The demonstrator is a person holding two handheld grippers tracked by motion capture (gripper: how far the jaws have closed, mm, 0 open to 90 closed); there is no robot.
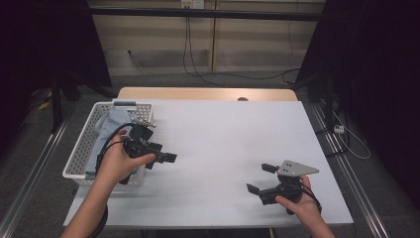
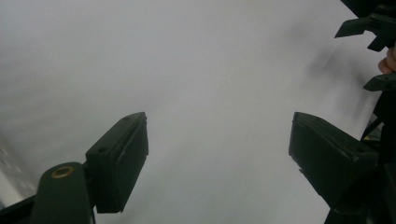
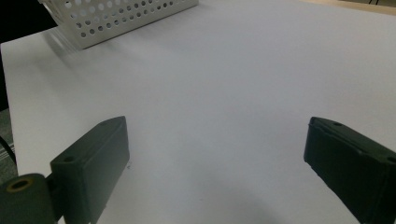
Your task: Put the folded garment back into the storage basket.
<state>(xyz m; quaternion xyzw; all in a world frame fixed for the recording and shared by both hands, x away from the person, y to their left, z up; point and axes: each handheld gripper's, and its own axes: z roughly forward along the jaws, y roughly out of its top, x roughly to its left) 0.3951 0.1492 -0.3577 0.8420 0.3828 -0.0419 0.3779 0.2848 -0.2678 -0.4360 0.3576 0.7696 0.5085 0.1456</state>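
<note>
Matte white table (image 1: 223, 144); perforated plastic basket (image 1: 79, 153), soft blue cloth (image 1: 106, 126); both grippers' fingers spread, empty.

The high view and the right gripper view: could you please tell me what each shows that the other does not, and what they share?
The high view alone takes in the pale blue cloth lying in the basket, the left gripper beside it with open jaws, both of the person's hands, and the floor around the table. The right gripper view alone gives a close look along the right gripper, jaws wide apart with nothing between them. Both show the white perforated basket and the white table.
</note>
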